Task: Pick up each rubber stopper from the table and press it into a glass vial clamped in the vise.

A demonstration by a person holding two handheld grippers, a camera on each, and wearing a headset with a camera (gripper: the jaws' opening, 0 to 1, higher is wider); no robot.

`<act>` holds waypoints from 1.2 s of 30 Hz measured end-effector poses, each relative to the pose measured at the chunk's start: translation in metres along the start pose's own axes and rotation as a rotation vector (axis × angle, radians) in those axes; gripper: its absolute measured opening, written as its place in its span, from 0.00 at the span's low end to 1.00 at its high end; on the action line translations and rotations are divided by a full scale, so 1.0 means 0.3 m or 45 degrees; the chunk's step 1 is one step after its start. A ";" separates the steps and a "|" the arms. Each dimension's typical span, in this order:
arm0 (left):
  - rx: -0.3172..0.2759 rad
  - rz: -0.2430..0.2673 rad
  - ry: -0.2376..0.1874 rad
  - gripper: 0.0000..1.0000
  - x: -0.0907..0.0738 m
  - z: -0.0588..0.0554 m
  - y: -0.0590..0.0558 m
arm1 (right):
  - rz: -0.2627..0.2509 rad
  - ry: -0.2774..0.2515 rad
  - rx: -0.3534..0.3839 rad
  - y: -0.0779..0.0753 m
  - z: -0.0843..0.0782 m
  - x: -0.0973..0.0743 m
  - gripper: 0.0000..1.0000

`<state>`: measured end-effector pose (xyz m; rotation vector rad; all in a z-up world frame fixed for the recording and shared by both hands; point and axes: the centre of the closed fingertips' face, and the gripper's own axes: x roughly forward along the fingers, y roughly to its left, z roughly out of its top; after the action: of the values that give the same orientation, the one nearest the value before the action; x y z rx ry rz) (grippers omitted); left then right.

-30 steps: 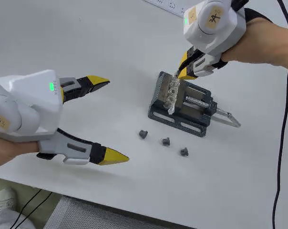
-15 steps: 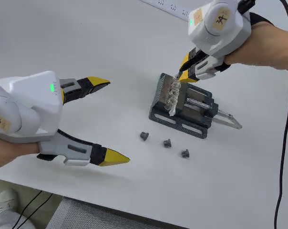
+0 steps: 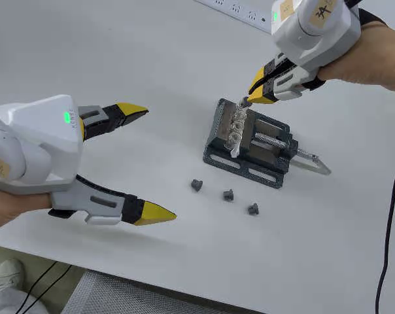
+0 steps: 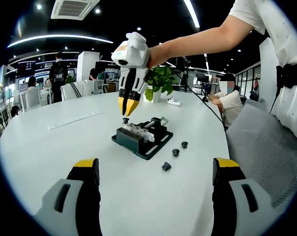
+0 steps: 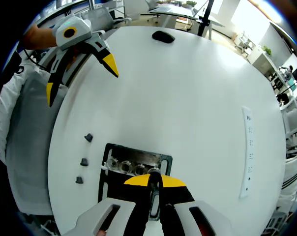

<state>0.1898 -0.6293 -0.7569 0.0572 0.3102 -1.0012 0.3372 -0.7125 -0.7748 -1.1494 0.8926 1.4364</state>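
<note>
Above the vise [image 3: 246, 171] on the table [image 3: 152, 65], the right gripper [image 3: 248, 100] pinches a rubber stopper [image 4: 125, 120] in its jaws just over the end vial [image 3: 239, 118] — its body has tipped back, tips hardly shifting, so pressing seems next. Meanwhile the left gripper [image 3: 158, 162] hovers, jaws wide; three stoppers [image 3: 227, 194] wait nearby.

Place: open-plan office | evidence: ceiling light strips [image 4: 55, 38] and air vent [image 4: 72, 7] seen overhead | seated person [image 4: 232, 105] and chairs [image 4: 74, 90] seen around large white tabletop [image 4: 40, 142] | potted plant [image 4: 161, 78] noted nearby

light: bright, from ceiling strips [image 4: 193, 12] | shadows: soft | focus: sharp | gripper views: edges fisheye-bent
</note>
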 end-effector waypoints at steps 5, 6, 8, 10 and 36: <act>-0.001 -0.003 0.000 0.95 0.002 0.001 -0.001 | -0.003 0.004 0.002 -0.002 -0.005 0.005 0.00; -0.004 -0.003 0.000 0.95 0.003 0.001 -0.001 | -0.008 0.006 -0.005 -0.004 -0.006 0.006 0.00; -0.003 -0.003 0.000 0.95 0.003 0.000 0.000 | 0.001 0.004 0.002 0.002 -0.005 0.007 0.00; -0.007 0.000 -0.002 0.95 0.003 0.001 0.002 | 0.002 0.009 -0.003 -0.001 -0.007 0.014 0.00; -0.011 0.000 -0.022 0.95 0.010 0.016 0.017 | 0.047 0.053 -0.012 0.003 -0.006 0.020 0.00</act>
<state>0.1966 -0.6300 -0.7537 0.0405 0.2985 -0.9998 0.3367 -0.7129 -0.7810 -1.1788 0.9411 1.4522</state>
